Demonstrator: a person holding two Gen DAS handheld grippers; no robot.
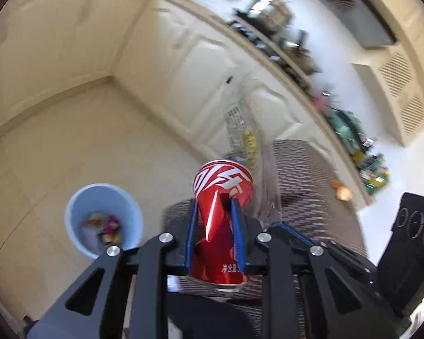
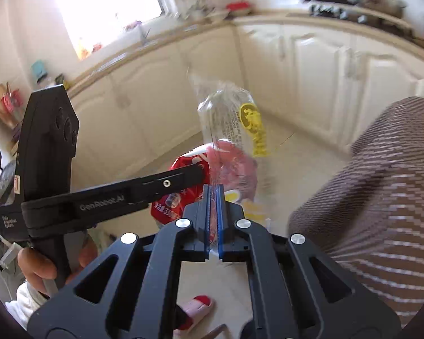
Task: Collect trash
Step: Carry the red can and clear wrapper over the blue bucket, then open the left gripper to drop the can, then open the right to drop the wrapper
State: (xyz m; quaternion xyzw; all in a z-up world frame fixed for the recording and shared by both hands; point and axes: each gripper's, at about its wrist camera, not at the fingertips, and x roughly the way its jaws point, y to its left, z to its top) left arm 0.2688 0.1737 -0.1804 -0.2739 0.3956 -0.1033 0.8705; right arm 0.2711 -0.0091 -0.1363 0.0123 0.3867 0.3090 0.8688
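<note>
In the left wrist view my left gripper is shut on a dented red drink can, its blue pads pressing both sides. A pale blue bin with several scraps inside stands on the floor to the lower left of the can. My right gripper is shut on a clear plastic wrapper with yellow print, which sticks up above the pads. The right wrist view also shows the red can close to the left, with a left finger across it. The wrapper hangs just right of the can.
A table with a brown patterned cloth lies to the right. Cream kitchen cabinets and a cluttered counter run around the tiled floor. A person's hand and a slippered foot show below.
</note>
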